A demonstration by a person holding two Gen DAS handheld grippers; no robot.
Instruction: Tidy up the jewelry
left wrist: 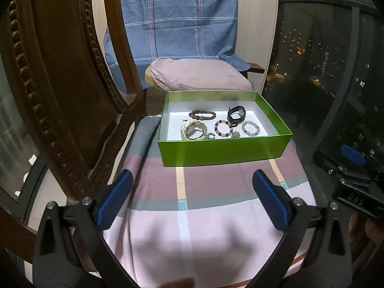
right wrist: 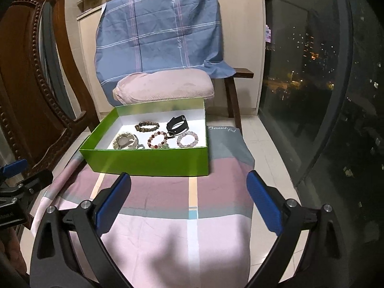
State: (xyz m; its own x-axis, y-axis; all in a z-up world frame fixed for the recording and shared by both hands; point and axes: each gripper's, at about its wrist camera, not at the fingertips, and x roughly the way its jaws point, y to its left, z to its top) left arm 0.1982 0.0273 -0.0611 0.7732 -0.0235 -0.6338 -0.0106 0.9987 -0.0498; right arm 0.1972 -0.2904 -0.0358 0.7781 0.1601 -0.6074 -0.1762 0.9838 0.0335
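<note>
Left gripper (left wrist: 192, 182): nearest the lens, blue-padded jaws spread wide and empty above the striped cloth, short of the box.
Right gripper (right wrist: 188, 183): likewise released, nothing between its pads, poised over the same cloth just before the box's near wall.
Striped cloth (left wrist: 204, 216): pink, mauve and grey bands covering the surface under both tools.
Blue plaid sheet (right wrist: 158, 36): draped over furniture behind the box.
Carved wooden chair (left wrist: 60, 96): dark, beaded frame rising at the left.
Pink cushion (right wrist: 165, 86): lying directly behind the box.
Green box (left wrist: 225, 150): open-topped, white inside, resting on the cloth; all the jewelry sits in it.
Cream bangle (left wrist: 193, 130): front left of the box floor.
Black strap (left wrist: 236, 114): back right.
Brown bead bracelet (left wrist: 202, 115): back centre.
Pink-and-red bead bracelet (left wrist: 223, 128): front centre, touching the strap.
Pale pink bead bracelet (left wrist: 250, 127): front right.
</note>
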